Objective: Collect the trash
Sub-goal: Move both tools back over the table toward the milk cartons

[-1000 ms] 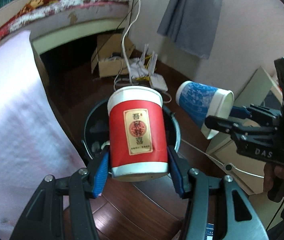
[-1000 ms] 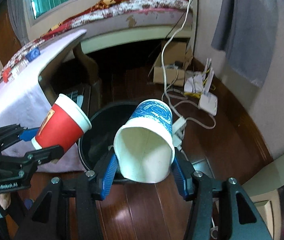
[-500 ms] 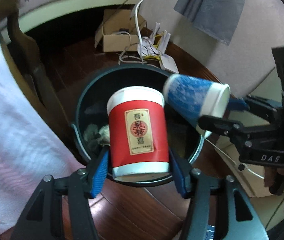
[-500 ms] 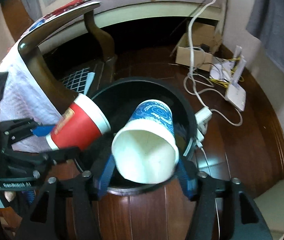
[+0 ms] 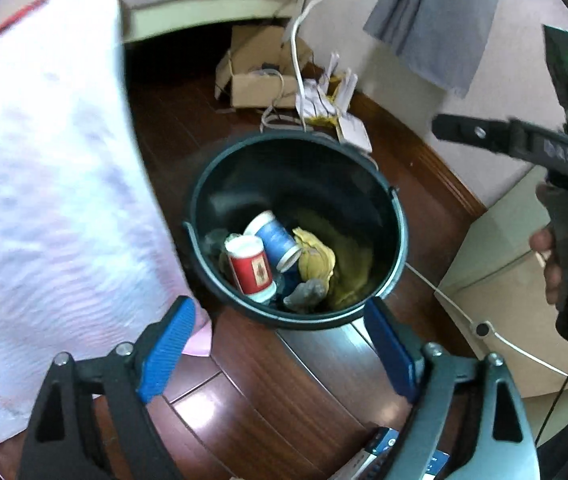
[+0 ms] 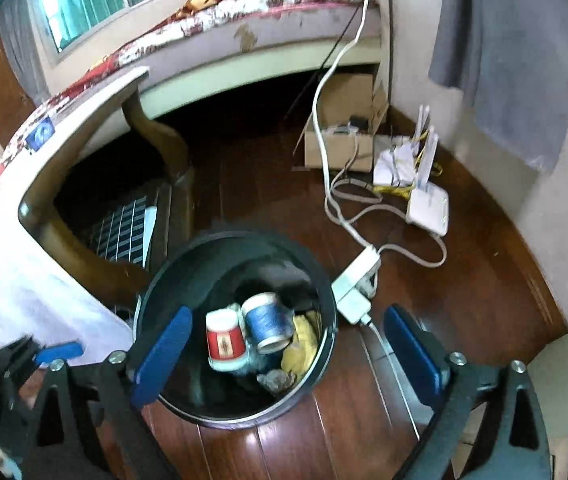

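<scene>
Red paper cup (image 5: 251, 268): lying on its side in the black trash bucket (image 5: 364, 184), label up, touching the blue paper cup (image 5: 275, 242) to its right. Both cups are seen resting on other refuse: a yellow crumpled wrapper (image 5: 316, 260) to the right and a grey wad (image 5: 304, 294) nearer the camera.

Left gripper (image 5: 279, 346): held above the near rim of the bucket, jaws spread wide, nothing between the blue pads.

Right gripper (image 6: 288, 354): also over the bucket, jaws wide apart and empty; the cups are framed between its pads in the right wrist view.

Surroundings: dark wooden floor; a white tablecloth (image 5: 43, 200) hanging at the left; a white power strip (image 6: 358, 276) and cable just right of the bucket; a cardboard box (image 6: 348, 136) and white router (image 6: 428, 208) farther off by the wall.

Step in hand, as judged: release is complete. Both grippers are best lifted straight up, clear of the rim, so the bucket is not tipped and the cable not snagged, before further trash is sought.
</scene>
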`<state>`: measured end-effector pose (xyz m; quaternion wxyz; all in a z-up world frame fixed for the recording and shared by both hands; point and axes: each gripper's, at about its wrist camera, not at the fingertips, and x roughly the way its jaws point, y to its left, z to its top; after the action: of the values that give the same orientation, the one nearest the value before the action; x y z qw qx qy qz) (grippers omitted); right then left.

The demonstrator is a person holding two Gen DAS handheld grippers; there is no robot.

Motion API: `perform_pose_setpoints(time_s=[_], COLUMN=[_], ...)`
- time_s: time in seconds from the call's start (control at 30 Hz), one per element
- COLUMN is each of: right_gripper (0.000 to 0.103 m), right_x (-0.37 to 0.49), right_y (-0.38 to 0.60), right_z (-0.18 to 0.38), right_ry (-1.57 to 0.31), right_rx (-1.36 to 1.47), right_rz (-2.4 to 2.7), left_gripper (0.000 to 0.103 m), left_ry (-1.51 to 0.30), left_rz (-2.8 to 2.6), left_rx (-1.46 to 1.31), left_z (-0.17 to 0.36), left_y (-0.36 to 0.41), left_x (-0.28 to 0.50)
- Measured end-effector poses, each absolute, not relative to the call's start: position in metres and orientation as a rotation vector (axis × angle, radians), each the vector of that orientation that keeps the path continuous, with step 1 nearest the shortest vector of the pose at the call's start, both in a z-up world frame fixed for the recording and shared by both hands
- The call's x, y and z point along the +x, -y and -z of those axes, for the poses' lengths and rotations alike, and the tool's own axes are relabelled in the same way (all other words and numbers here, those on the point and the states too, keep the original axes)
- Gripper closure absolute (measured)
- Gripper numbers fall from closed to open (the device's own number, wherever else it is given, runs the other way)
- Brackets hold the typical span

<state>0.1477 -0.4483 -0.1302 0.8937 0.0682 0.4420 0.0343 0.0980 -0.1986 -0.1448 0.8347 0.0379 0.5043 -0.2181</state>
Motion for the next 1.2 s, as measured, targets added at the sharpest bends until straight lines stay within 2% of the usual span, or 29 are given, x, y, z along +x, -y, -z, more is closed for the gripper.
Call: perform_pose_setpoints(time_s=[0.3,0.43,0.57,1.2], right_gripper=[0.0,0.0,0.0,0.0], right_x=[0.162,0.169,0.178,0.212], right_y=[0.382,0.324,0.248,0.028], right_z=[0.021,-0.021,-0.047,-0.031], right_ry=[-0.717,-0.643,-0.598,-0.707], right_rx=[0.163,0.128,0.042,-0.116], right_rz=[-0.089,-0.155,-0.247,-0.459], left_gripper=[0.011,0.003,0.003,0.003], left_ry=[-0.898,-0.806,-0.756,-0.67], left_rz=[0.338,0.21,0.111,-0.159], left_rx=[-0.003,-0.013,-0.036,-0.069], left_z=[0.058,0.025,0.011,-0.001], left_y=[0.115,0.056,0.005,-0.151], left_x=[0.072,0.073,0.08,0.109])
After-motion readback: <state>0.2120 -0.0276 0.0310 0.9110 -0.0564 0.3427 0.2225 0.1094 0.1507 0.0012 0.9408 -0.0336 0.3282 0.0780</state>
